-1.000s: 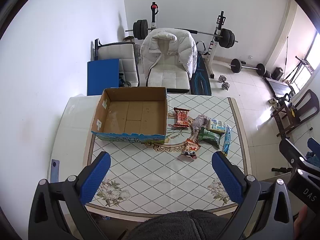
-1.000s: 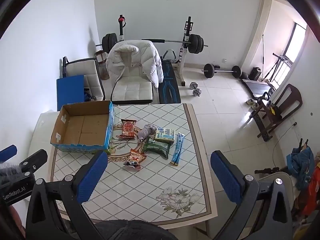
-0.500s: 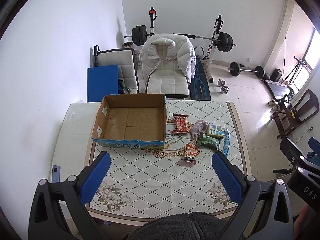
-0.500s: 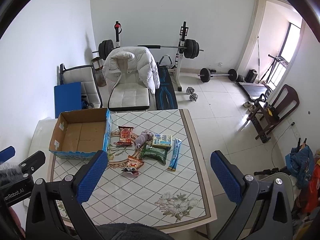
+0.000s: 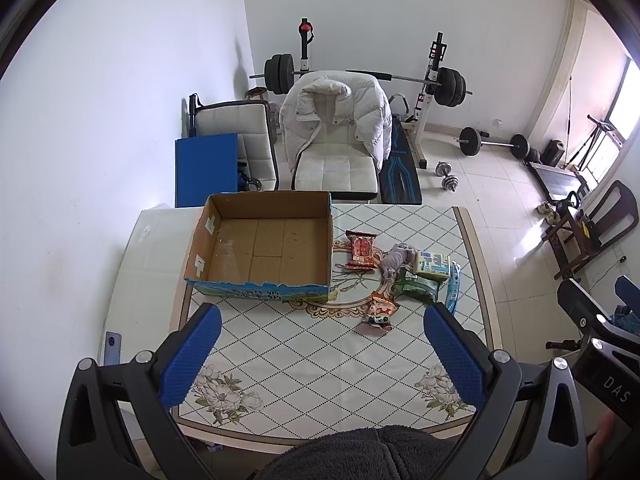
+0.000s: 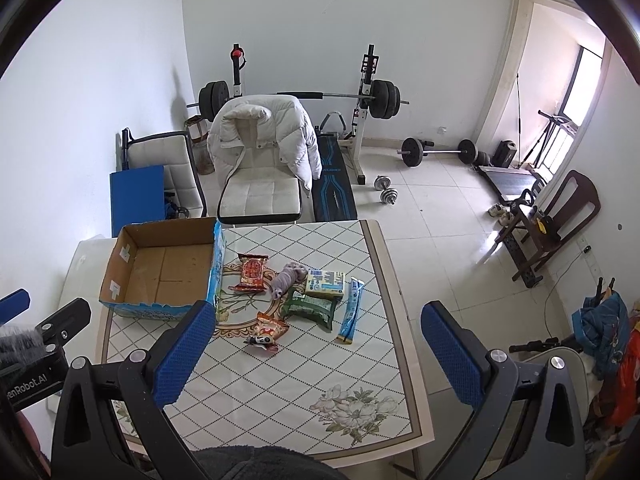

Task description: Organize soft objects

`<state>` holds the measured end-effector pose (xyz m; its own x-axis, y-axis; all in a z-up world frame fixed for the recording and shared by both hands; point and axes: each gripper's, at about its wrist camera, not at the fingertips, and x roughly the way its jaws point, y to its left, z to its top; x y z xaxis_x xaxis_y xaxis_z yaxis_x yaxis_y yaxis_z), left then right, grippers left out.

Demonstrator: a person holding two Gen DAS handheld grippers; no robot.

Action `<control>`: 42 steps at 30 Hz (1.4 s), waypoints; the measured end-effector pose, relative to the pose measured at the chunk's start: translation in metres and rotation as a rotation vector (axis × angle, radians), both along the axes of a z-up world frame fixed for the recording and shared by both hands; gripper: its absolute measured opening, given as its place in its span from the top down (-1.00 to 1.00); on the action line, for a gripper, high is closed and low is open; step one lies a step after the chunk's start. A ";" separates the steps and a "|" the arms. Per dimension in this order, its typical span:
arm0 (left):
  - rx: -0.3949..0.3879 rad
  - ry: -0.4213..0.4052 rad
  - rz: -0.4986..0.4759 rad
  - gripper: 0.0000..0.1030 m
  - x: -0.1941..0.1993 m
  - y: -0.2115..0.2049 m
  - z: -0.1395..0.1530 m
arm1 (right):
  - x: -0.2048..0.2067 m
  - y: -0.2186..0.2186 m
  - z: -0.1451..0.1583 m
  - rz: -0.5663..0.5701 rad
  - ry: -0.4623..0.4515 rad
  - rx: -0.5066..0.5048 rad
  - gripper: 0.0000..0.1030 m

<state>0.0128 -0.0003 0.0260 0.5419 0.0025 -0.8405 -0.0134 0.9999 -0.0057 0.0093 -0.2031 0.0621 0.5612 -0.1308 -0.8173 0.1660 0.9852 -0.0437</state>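
Observation:
An open, empty cardboard box point(image 5: 264, 246) point(image 6: 160, 270) sits at the table's far left. Right of it lie a red snack pack point(image 5: 361, 250) point(image 6: 251, 273), a grey plush toy point(image 5: 396, 259) point(image 6: 286, 278), a yellow-green packet point(image 5: 432, 265) point(image 6: 325, 282), a dark green pack point(image 5: 416, 290) point(image 6: 310, 307), a blue stick pack point(image 5: 453, 294) point(image 6: 350, 316) and an orange snack pack point(image 5: 380, 312) point(image 6: 267, 332). My left gripper point(image 5: 322, 354) and right gripper point(image 6: 316, 354) are both open and empty, held high above the near half of the table.
The tiled table point(image 5: 304, 360) has a phone point(image 5: 112, 347) on a white surface at its left. Behind stand a chair with a white jacket point(image 5: 336, 120), a blue panel point(image 5: 206, 170), a weight bench and dumbbells. A wooden chair point(image 6: 556, 220) stands at the right.
Both views have pulled back and risen, so the table and objects look smaller and farther. Nothing on the table has moved. Both grippers stay open.

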 end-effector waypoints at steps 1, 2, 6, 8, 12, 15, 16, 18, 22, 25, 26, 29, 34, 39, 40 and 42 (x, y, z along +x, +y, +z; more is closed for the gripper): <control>0.000 -0.001 0.001 -1.00 0.001 0.000 0.001 | 0.000 0.000 0.000 0.000 -0.002 0.001 -1.00; 0.000 -0.002 0.001 -1.00 0.002 -0.001 0.002 | 0.001 0.000 0.001 -0.001 -0.001 -0.002 -1.00; 0.003 -0.004 0.002 -1.00 0.003 0.000 0.003 | 0.002 0.001 0.002 -0.002 -0.003 -0.002 -1.00; 0.002 -0.009 0.004 -1.00 0.003 0.001 0.004 | 0.003 0.001 0.002 -0.003 -0.007 0.000 -1.00; 0.005 -0.018 0.006 -1.00 0.003 0.000 0.006 | 0.003 0.001 0.003 -0.002 -0.009 -0.001 -1.00; 0.005 -0.026 0.006 -1.00 0.002 0.000 0.006 | 0.004 0.001 0.004 -0.002 -0.011 -0.003 -1.00; 0.007 -0.029 0.005 -1.00 0.002 -0.001 0.006 | 0.005 0.001 0.004 -0.003 -0.013 -0.003 -1.00; 0.005 -0.031 0.005 -1.00 0.000 -0.001 0.005 | 0.006 0.001 0.005 -0.004 -0.016 -0.005 -1.00; 0.005 -0.035 0.005 -1.00 -0.003 -0.002 0.004 | 0.004 0.000 0.005 -0.004 -0.019 -0.002 -1.00; 0.007 -0.034 0.004 -1.00 -0.003 -0.002 0.004 | 0.003 0.002 0.004 -0.005 -0.021 -0.004 -1.00; 0.006 -0.035 0.005 -1.00 -0.003 -0.002 0.004 | 0.004 0.002 0.004 -0.006 -0.021 -0.006 -1.00; 0.006 -0.035 0.004 -1.00 -0.003 -0.002 0.004 | 0.003 0.002 0.004 -0.005 -0.022 -0.005 -1.00; 0.006 -0.038 0.005 -1.00 -0.002 -0.003 0.006 | 0.003 0.002 0.004 -0.005 -0.022 -0.005 -1.00; 0.006 -0.040 0.004 -1.00 -0.004 -0.003 0.005 | 0.002 0.002 0.003 -0.006 -0.024 -0.003 -1.00; 0.007 -0.040 0.004 -1.00 -0.004 -0.003 0.005 | 0.002 0.002 0.003 -0.006 -0.024 -0.005 -1.00; 0.007 -0.040 0.003 -1.00 -0.004 -0.003 0.005 | 0.002 0.002 0.003 -0.006 -0.026 -0.002 -1.00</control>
